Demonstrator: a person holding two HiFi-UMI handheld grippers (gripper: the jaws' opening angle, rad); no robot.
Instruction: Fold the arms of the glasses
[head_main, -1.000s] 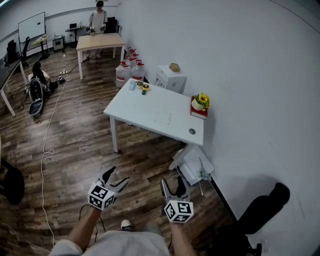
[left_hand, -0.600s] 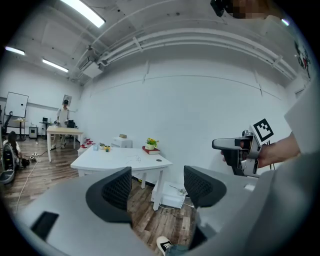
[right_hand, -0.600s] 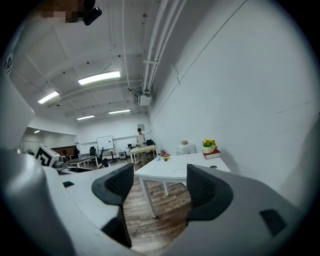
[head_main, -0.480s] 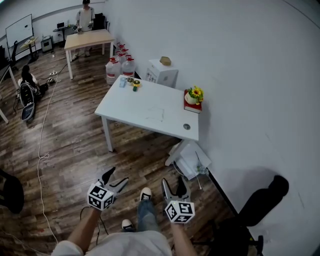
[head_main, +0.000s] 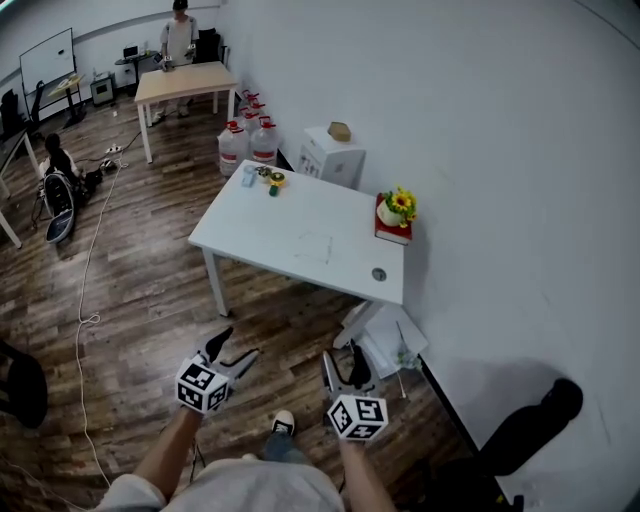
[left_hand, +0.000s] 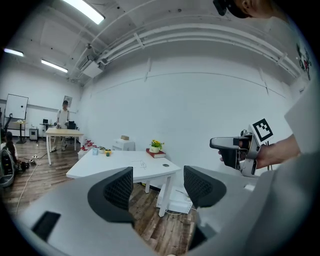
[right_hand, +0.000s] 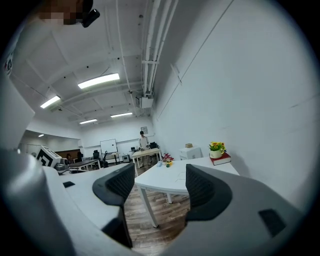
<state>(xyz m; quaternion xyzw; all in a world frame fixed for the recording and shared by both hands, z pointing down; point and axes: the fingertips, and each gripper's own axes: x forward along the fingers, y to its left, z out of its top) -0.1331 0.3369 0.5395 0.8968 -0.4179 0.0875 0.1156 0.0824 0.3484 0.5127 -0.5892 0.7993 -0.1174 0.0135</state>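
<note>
The glasses (head_main: 314, 245) lie as a thin wire outline on the middle of the white table (head_main: 250, 235), far ahead of both grippers. They also show faintly in the left gripper view (left_hand: 142, 164) and the right gripper view (right_hand: 179, 176). My left gripper (head_main: 236, 346) is held low over the wooden floor, open and empty. My right gripper (head_main: 345, 362) is beside it with its jaws wide apart and closing slightly, nothing between them. Its side shows in the left gripper view (left_hand: 235, 149).
A sunflower pot on a red book (head_main: 398, 210) stands at the table's wall side, a small dark disc (head_main: 379, 274) near its front corner, a cup and small items (head_main: 266, 178) at its far end. White clutter (head_main: 385, 335) lies under it. Water jugs (head_main: 248, 142) and a black chair (head_main: 520, 430) stand nearby.
The white table has shifted in the head view as I walk toward it. Both grippers have travelled along with me, still side by side, open and empty. My feet change places below.
</note>
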